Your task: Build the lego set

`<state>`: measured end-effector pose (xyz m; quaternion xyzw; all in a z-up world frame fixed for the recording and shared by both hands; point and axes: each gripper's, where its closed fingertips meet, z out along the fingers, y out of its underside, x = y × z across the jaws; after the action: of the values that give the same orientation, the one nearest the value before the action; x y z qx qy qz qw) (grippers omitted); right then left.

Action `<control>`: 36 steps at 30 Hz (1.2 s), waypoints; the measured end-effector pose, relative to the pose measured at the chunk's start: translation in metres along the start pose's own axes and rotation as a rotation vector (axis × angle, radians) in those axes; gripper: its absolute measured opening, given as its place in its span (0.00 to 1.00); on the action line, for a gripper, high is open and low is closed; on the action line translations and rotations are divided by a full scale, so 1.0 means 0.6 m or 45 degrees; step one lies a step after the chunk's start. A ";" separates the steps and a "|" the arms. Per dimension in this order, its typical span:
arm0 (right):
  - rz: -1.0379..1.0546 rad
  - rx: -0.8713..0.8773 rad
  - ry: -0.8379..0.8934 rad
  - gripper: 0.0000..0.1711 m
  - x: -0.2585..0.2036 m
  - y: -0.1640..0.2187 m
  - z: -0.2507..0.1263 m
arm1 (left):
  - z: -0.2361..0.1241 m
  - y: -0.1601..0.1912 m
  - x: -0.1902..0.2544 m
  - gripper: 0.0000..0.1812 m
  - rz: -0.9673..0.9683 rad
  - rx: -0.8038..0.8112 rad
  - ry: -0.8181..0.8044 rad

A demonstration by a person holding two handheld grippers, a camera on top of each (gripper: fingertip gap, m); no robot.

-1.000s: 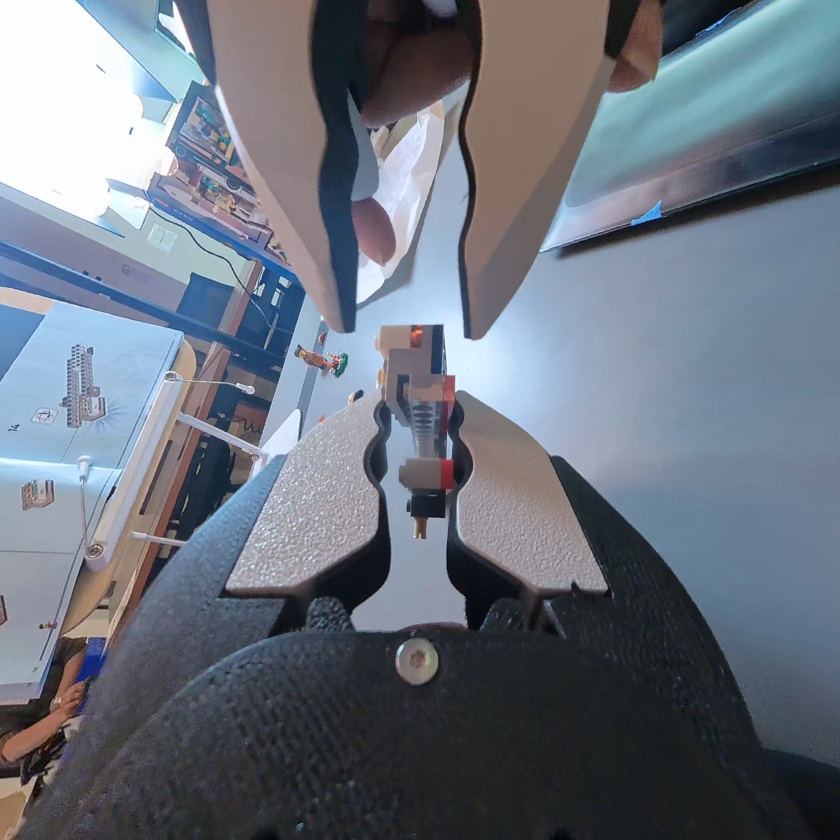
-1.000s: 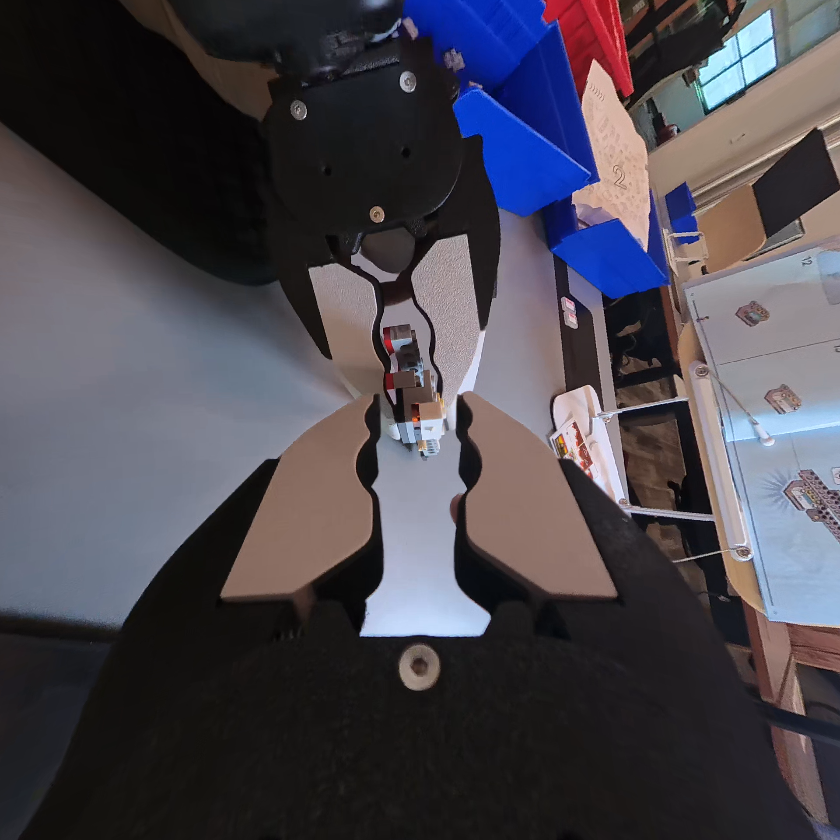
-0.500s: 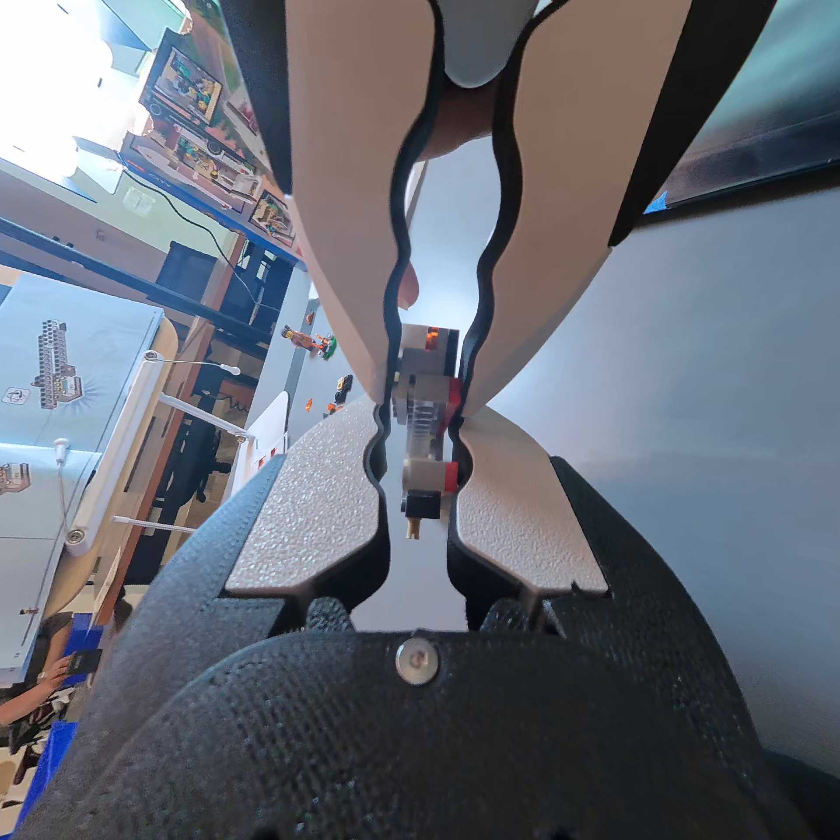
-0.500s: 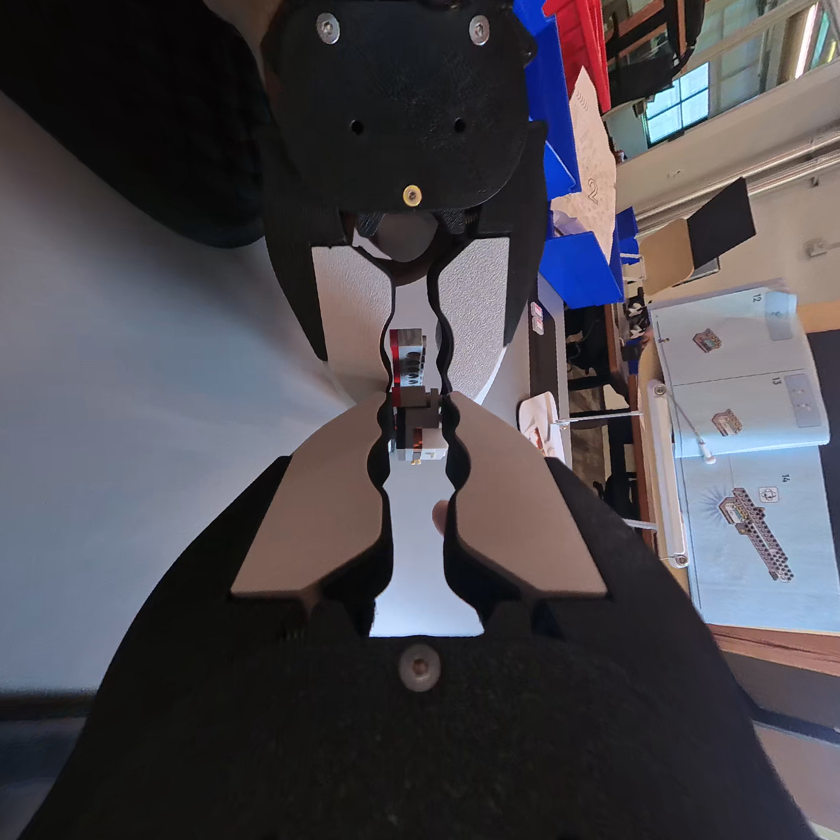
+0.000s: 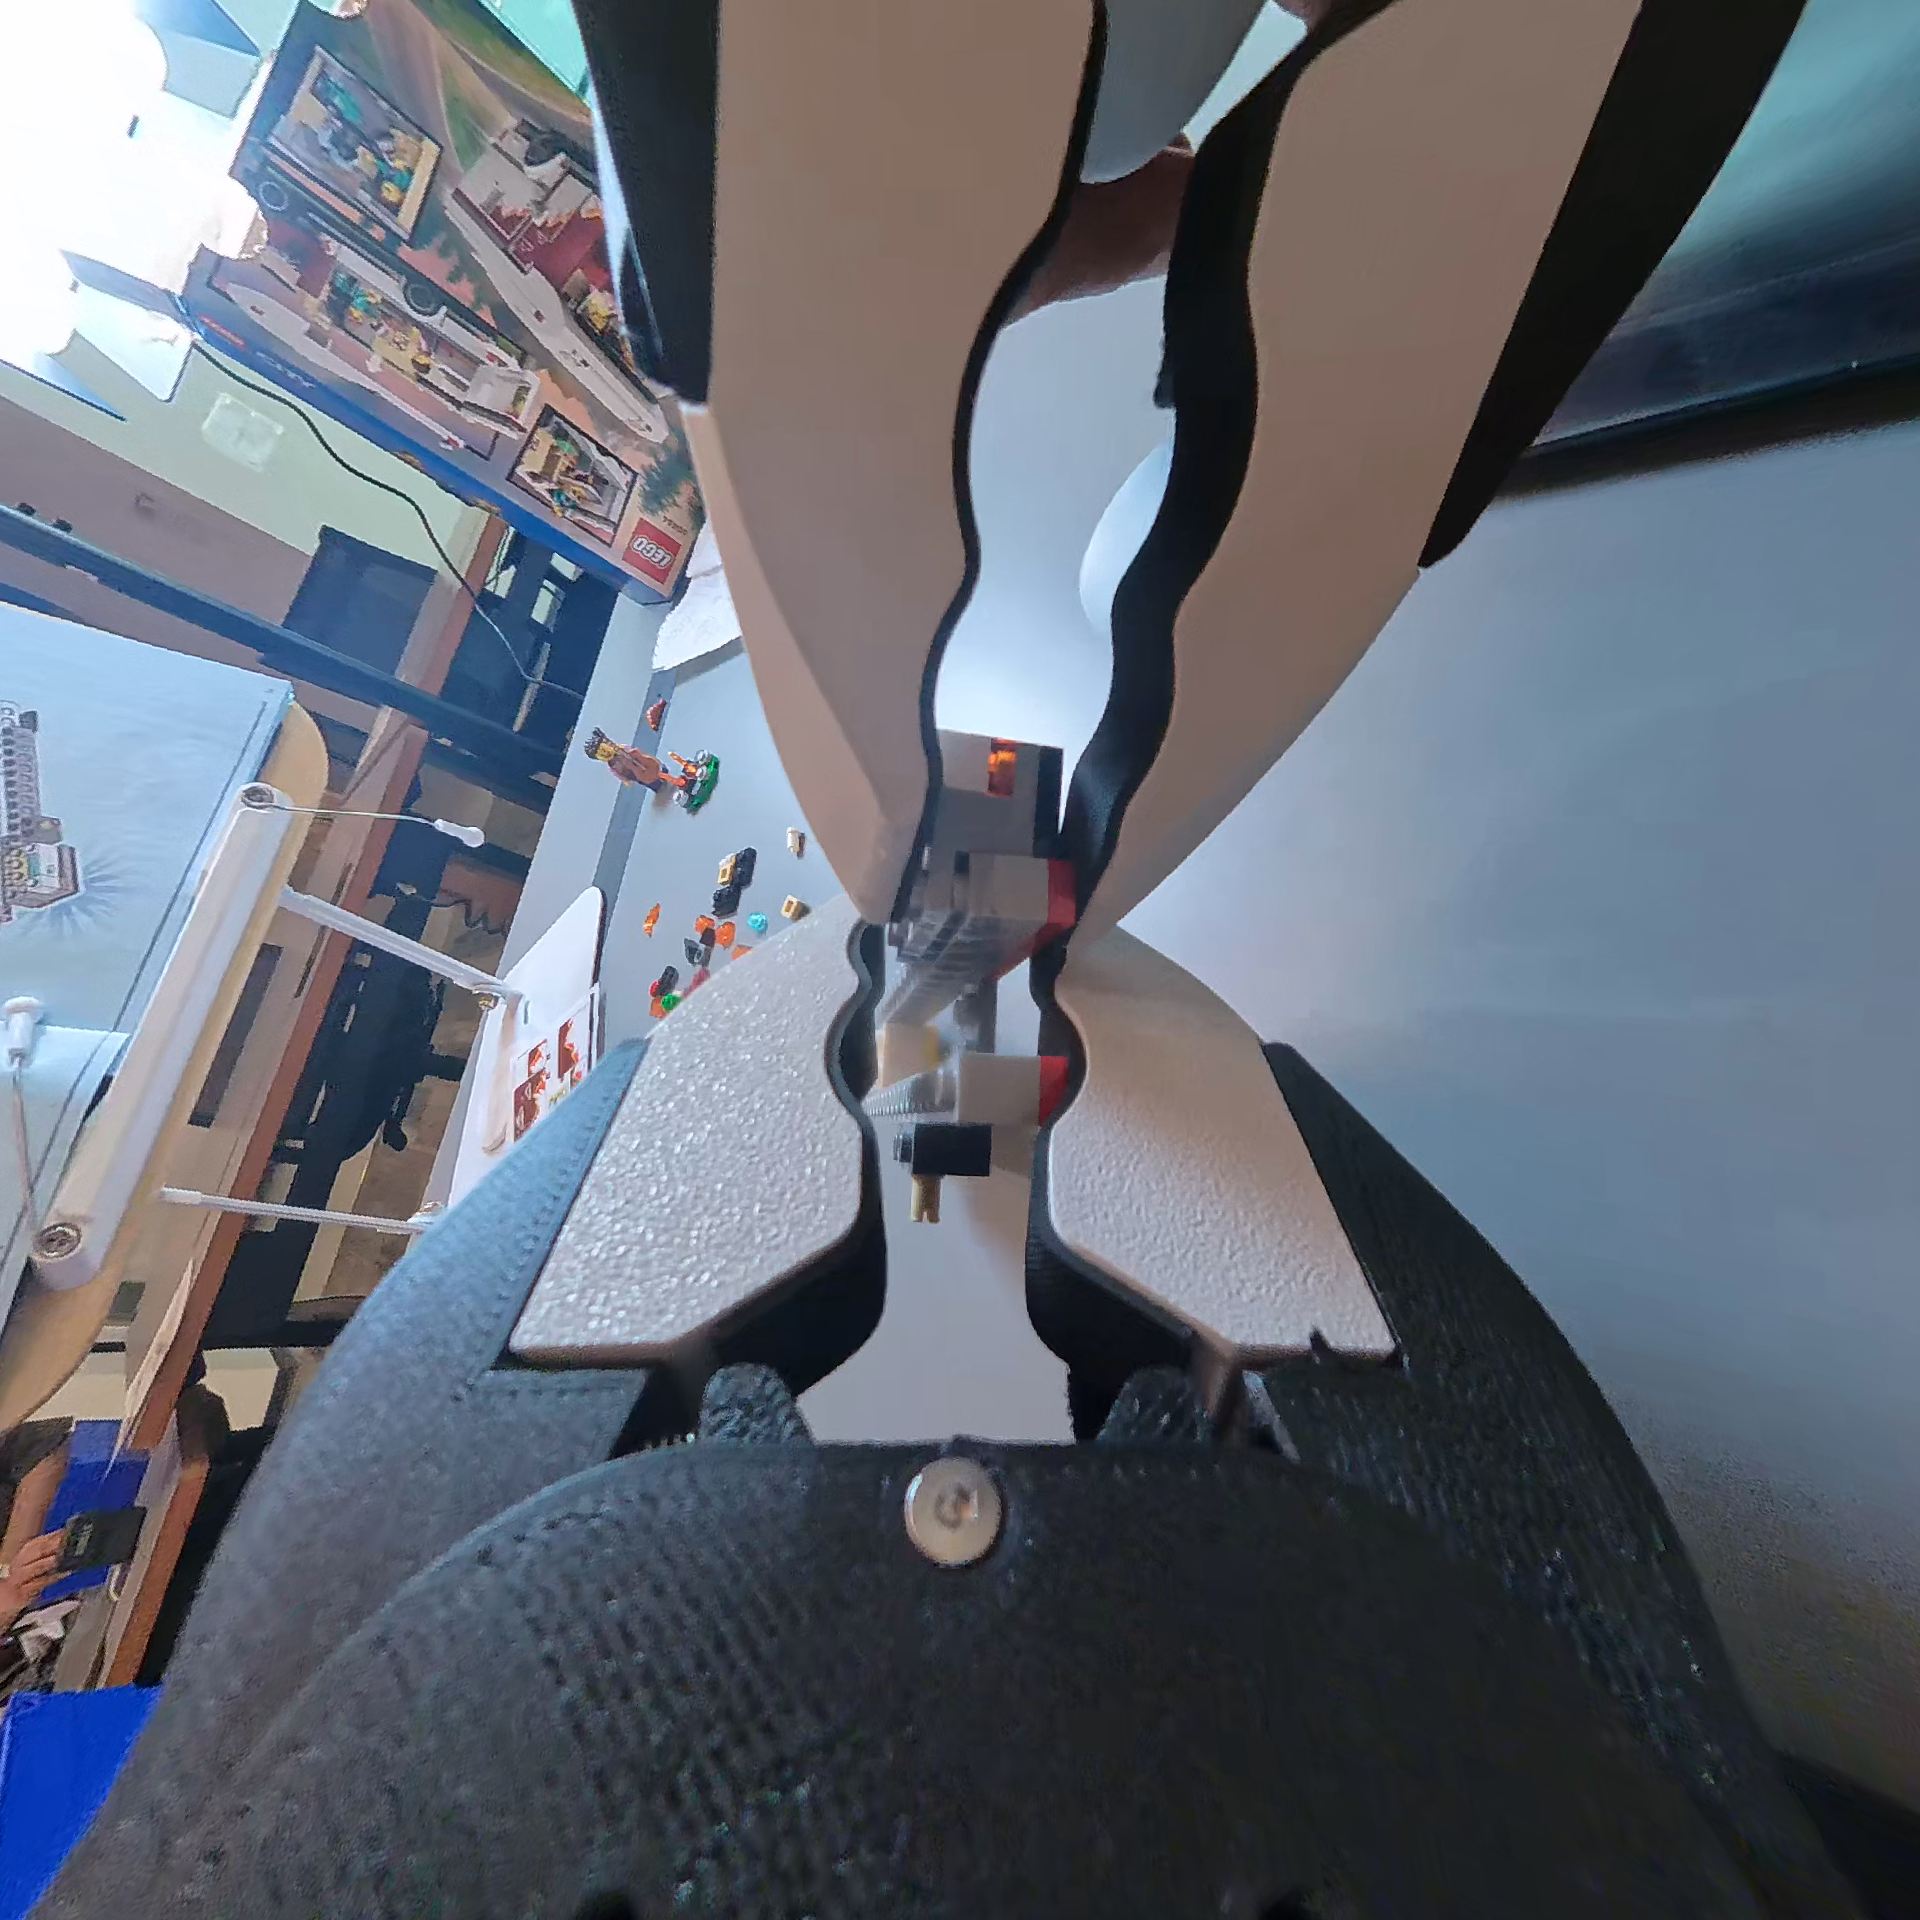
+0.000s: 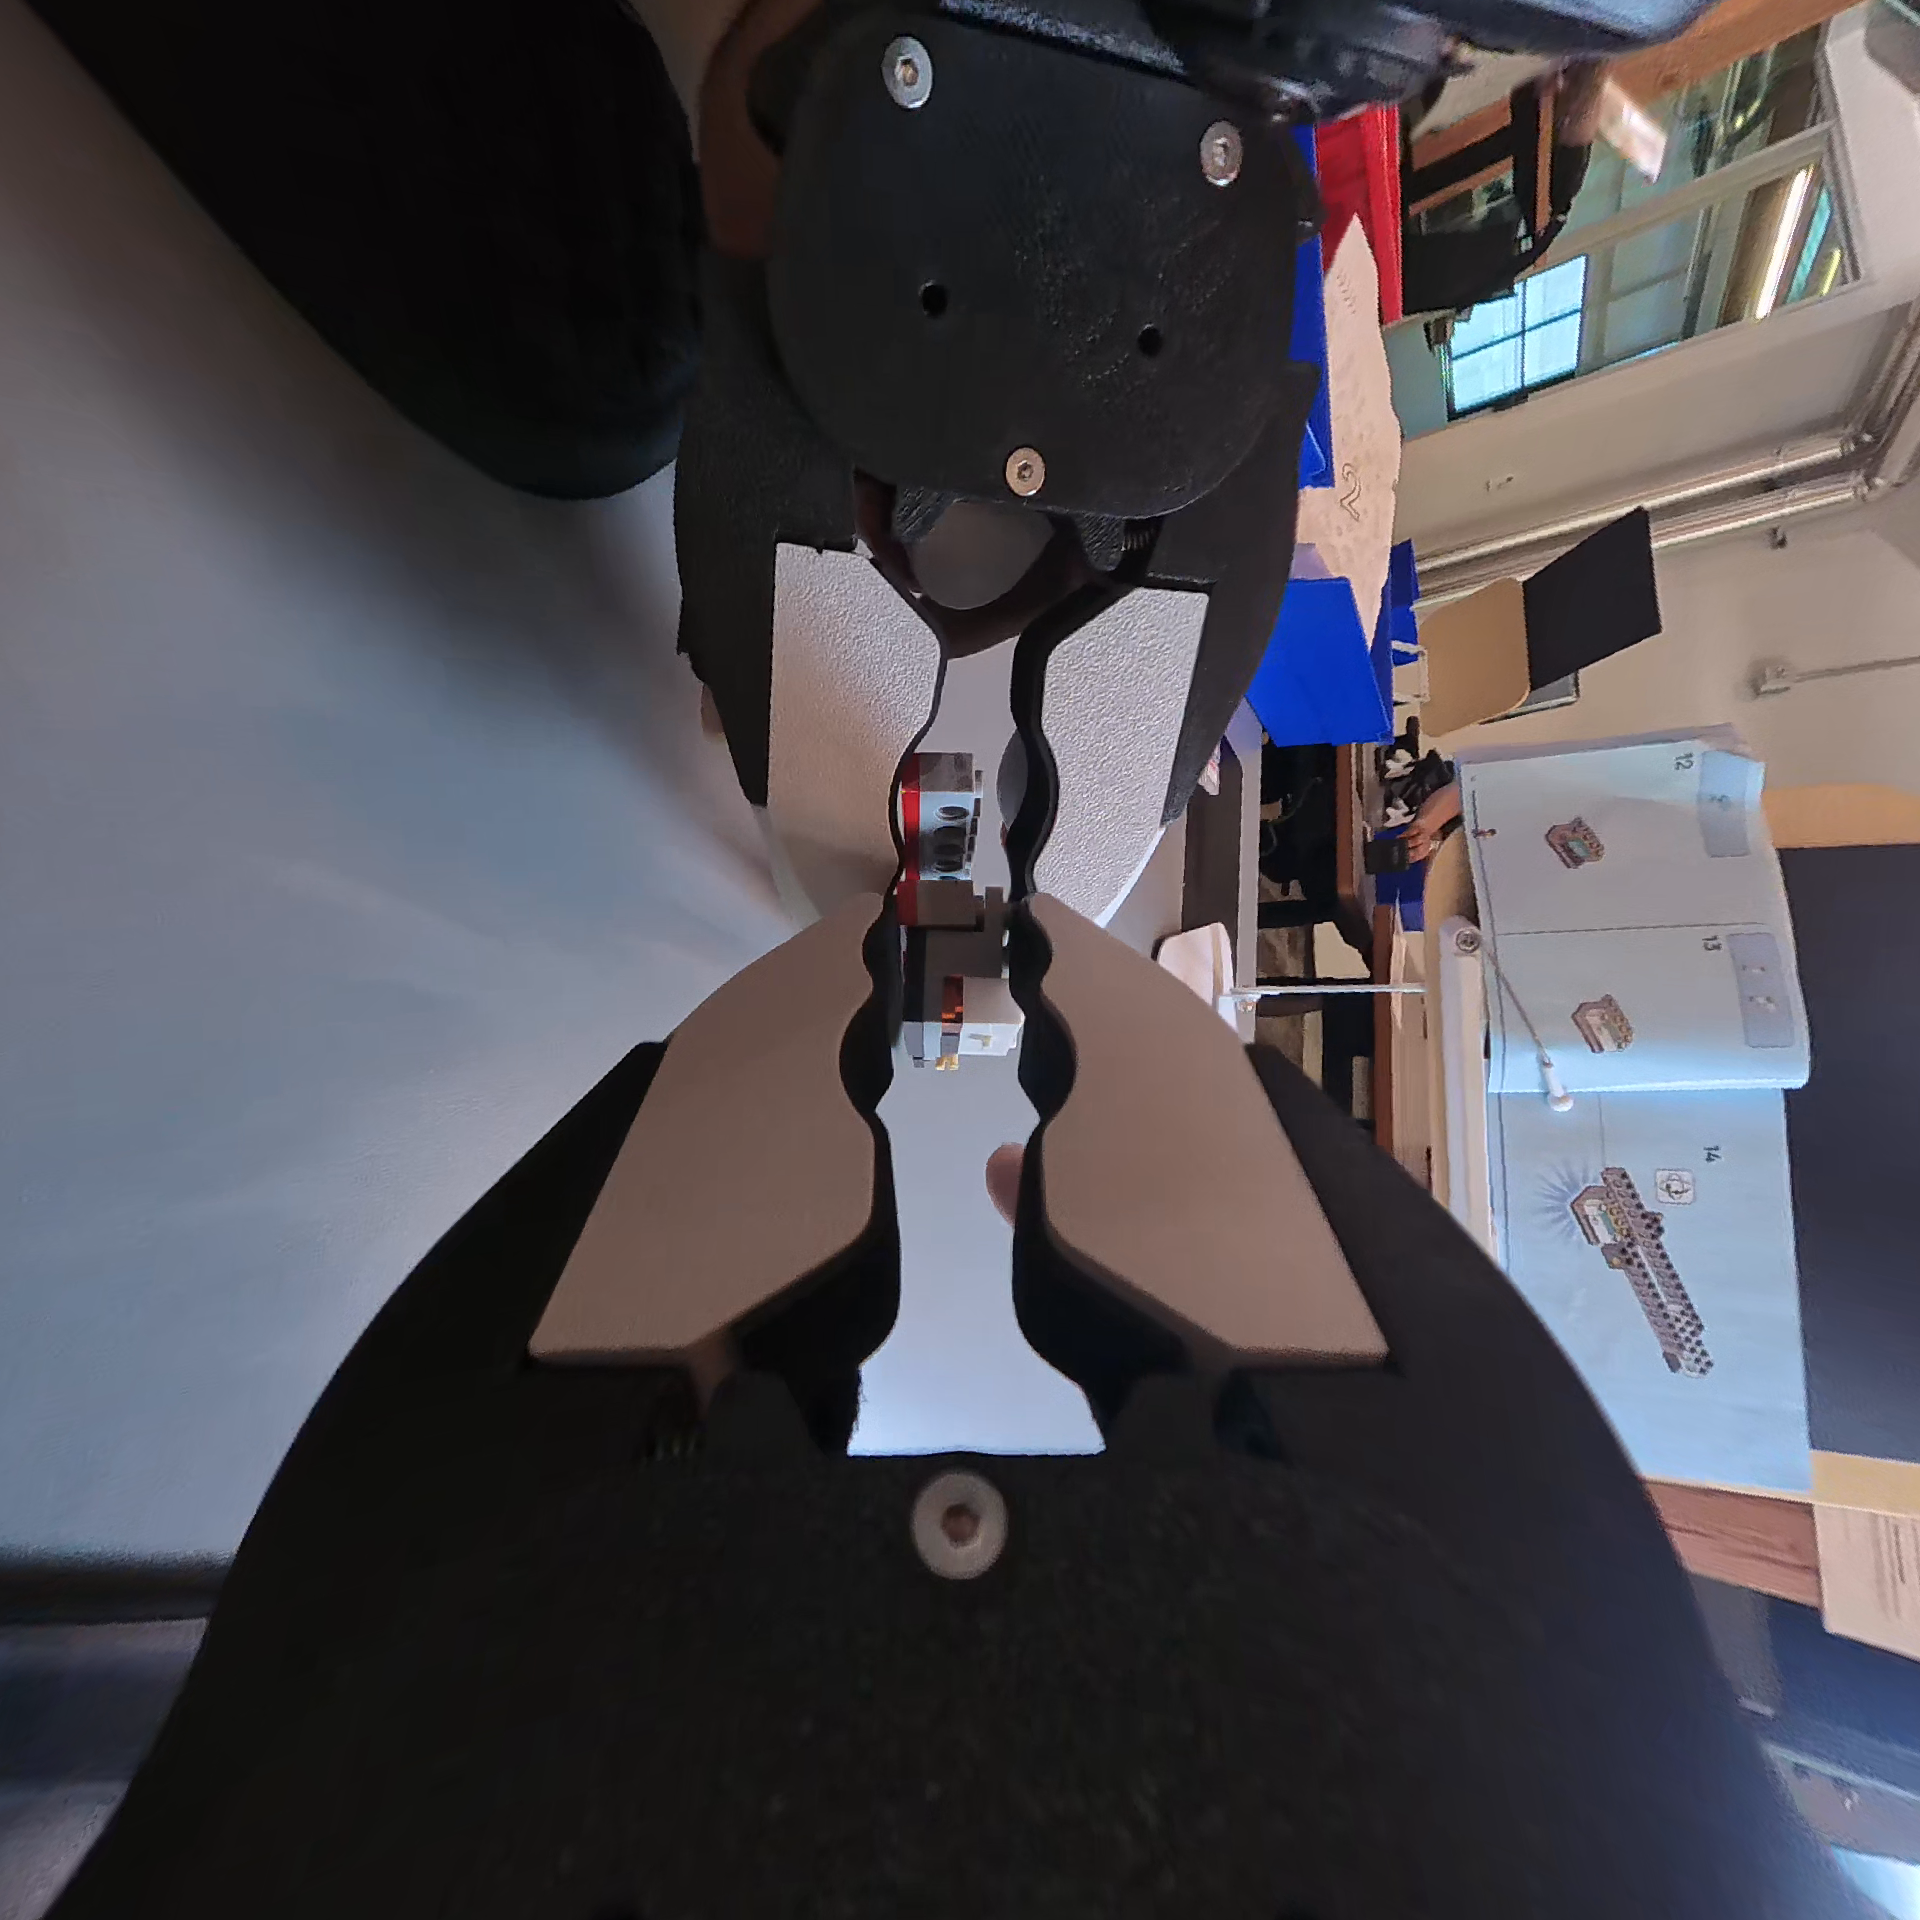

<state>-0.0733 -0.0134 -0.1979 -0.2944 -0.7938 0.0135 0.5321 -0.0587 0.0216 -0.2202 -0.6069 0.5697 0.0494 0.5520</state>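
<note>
A small lego assembly [image 5: 992,821] of grey, white, black and red bricks with an orange transparent piece is held in the air between both grippers. My left gripper [image 5: 956,935] is shut on its near end, where a black brick with a tan peg sticks out below. My right gripper [image 5: 982,904] comes in from the top, tip to tip with the left, and is shut on the far end. In the right wrist view the right gripper [image 6: 956,909] clamps the assembly [image 6: 961,1029], and the left gripper [image 6: 961,883] faces it from above. A fingertip shows behind the right jaws.
Loose lego pieces [image 5: 727,920] and a minifigure [image 5: 639,767] lie on the grey table [image 5: 1558,935]. A lego box [image 5: 447,270] stands behind. An open instruction booklet [image 6: 1631,1039] rests on a stand. Blue bins [image 6: 1320,665] and a dark panel [image 5: 1766,260] border the table. The tips of both grippers are at nearly the same place.
My right gripper, open and apart from the assembly a second ago, has moved onto its far end and closed on it. The left gripper kept its hold; the assembly has tilted slightly.
</note>
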 end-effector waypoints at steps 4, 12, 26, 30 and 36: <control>-0.014 0.008 -0.023 0.12 -0.005 -0.001 0.000 | 0.001 0.001 0.003 0.13 0.010 -0.018 0.016; -0.048 -0.059 -0.018 0.12 -0.009 0.003 0.002 | 0.002 0.007 0.006 0.13 -0.004 -0.085 0.031; 0.093 0.024 0.049 0.12 0.003 0.006 -0.001 | 0.003 0.003 0.001 0.15 -0.073 -0.034 0.023; 0.153 0.110 0.025 0.12 0.005 -0.004 -0.010 | 0.000 -0.008 0.004 0.16 -0.083 0.071 0.052; 0.047 0.104 -0.011 0.12 -0.007 -0.002 -0.013 | 0.005 -0.008 0.012 0.13 -0.044 0.043 0.069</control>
<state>-0.0659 -0.0190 -0.1976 -0.2869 -0.7894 0.0570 0.5398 -0.0507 0.0183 -0.2232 -0.6084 0.5746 0.0139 0.5473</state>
